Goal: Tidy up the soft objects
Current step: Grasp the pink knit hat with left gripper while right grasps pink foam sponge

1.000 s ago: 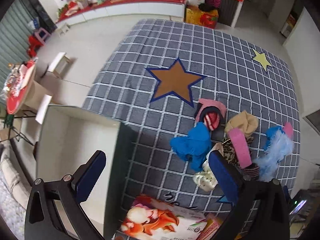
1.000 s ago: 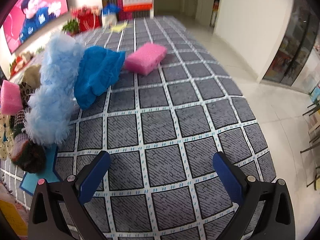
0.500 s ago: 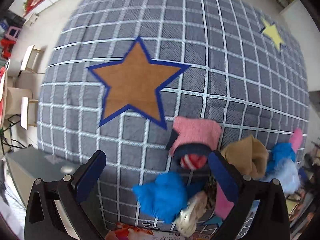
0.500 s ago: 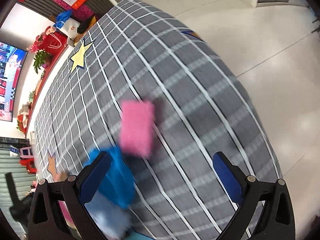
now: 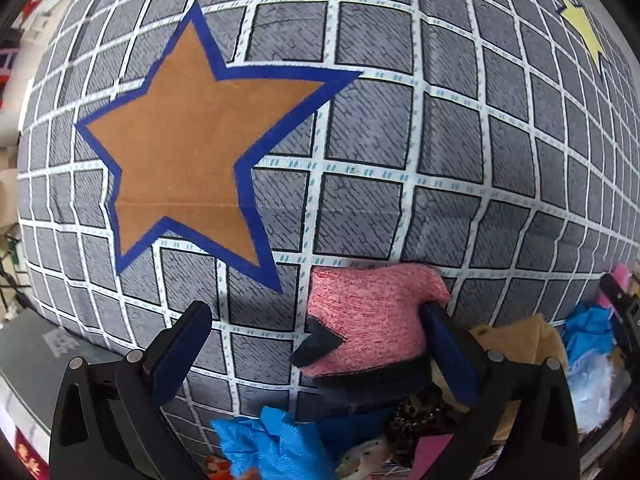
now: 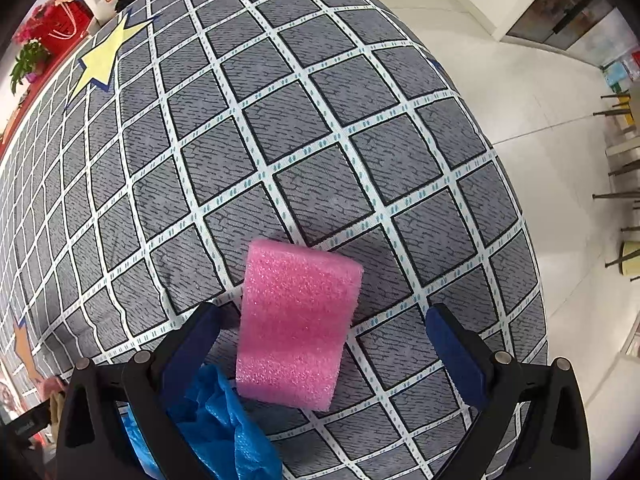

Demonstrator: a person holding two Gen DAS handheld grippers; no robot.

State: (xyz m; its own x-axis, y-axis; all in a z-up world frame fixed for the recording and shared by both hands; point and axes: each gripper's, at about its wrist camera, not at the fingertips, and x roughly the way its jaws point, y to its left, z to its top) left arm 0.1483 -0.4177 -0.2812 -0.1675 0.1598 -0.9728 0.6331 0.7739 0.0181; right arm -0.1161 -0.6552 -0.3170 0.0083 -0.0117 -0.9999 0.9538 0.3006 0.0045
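Observation:
A pink knitted hat [image 5: 372,320] with a dark rim lies on the grey checked mat [image 5: 360,128], between the spread fingers of my left gripper [image 5: 320,344], which is open. Below it lie a blue fuzzy cloth [image 5: 276,444], a tan hat [image 5: 516,340] and a leopard-print piece [image 5: 416,420]. In the right wrist view a pink foam sponge [image 6: 296,324] rests on the mat between the fingers of my right gripper [image 6: 324,344], also open. A blue fuzzy cloth [image 6: 216,428] lies by its left finger [image 6: 188,352].
A brown star with a blue border [image 5: 192,152] and a yellow star [image 6: 106,56] are printed on the mat. White tiled floor [image 6: 540,92] lies past the mat's right edge, with chair legs [image 6: 624,196] at the far right. A grey box edge [image 5: 36,348] shows at lower left.
Both grippers have dropped closer to the mat. The left now straddles the pink knitted hat; the right has closed in on the pink sponge, now between its fingers. Both stay open.

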